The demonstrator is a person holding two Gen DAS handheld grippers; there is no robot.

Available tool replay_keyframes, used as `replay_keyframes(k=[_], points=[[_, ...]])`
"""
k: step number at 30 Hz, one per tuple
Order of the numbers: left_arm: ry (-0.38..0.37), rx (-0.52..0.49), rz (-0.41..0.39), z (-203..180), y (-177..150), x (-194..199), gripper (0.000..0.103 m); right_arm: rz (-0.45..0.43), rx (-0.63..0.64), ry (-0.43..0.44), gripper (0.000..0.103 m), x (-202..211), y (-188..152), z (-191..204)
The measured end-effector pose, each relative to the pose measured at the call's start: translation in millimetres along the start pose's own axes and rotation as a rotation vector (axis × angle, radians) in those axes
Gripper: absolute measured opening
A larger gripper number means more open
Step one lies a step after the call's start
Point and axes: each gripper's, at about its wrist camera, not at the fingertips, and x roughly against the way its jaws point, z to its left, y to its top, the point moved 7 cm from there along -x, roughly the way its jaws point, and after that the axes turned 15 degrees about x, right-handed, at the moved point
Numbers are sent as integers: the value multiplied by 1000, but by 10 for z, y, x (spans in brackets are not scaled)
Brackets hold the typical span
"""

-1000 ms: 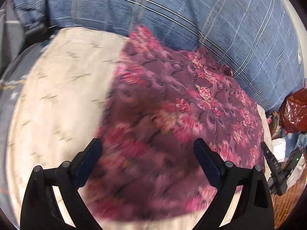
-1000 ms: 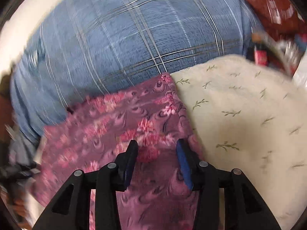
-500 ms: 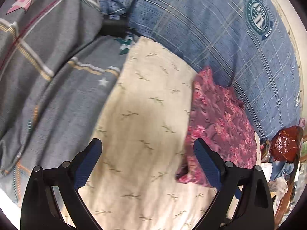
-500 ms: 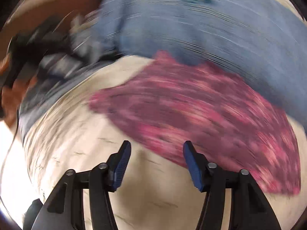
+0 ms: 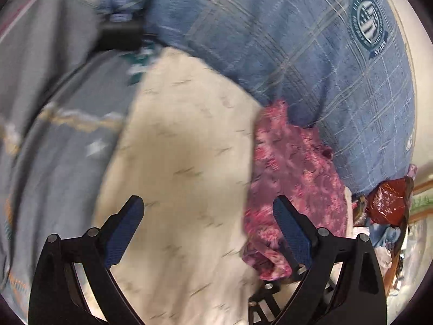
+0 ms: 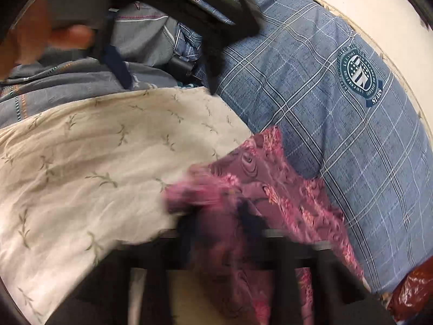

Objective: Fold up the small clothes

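Since a moment earlier my right gripper (image 6: pixel 216 224) had reached the crumpled magenta floral garment (image 5: pixel 292 178) on the cream leaf-print sheet (image 5: pixel 176 162), grip unclear; left gripper (image 5: pixel 208 227) hovered wide open, empty. Folding remained unfinished.

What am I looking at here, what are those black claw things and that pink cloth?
Those are hand-held grippers, one in each of a person's hands, each with a camera looking along its two fingers. The left camera shows the left gripper open and empty above a cream leaf-print sheet. The right camera's picture is blurred: the right gripper is mostly covered by the pink floral garment, seemingly gripping it, though I can't be sure. A blue plaid pillow lies behind.
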Motion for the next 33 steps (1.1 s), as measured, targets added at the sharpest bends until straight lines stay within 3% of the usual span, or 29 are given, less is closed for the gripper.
replay_keyframes(k=[8, 13, 14, 15, 16, 17, 18, 24, 33], points=[[-70, -63, 184, -693, 8, -670, 96, -190, -147, -40, 7, 358, -102, -434], [-75, -100, 263, -1022, -167, -1019, 95, -214, -189, -11, 7, 419, -202, -501], [-71, -118, 252, -1078, -196, -1033, 83, -215, -197, -4, 7, 415, -219, -518], [-61, -138, 236, -1132, -221, -1040, 62, -215, -209, -1, 7, 418, -240, -533], [-46, -158, 227, -1172, -244, -1049, 49, -207, -208, 20, 7, 422, -271, -536], [-27, -174, 221, -1201, -264, -1051, 21, -207, -221, 24, 7, 425, -301, -567], [-11, -180, 213, -1208, -261, -1049, 14, -207, -229, 26, 7, 427, -323, -586], [-47, -199, 145, -1456, -346, -766, 13, -218, -350, 59, 7, 546, -549, -821], [-91, -315, 116, -2287, -827, -603, 13, -224, -526, 70, 7, 901, -1118, -1303]])
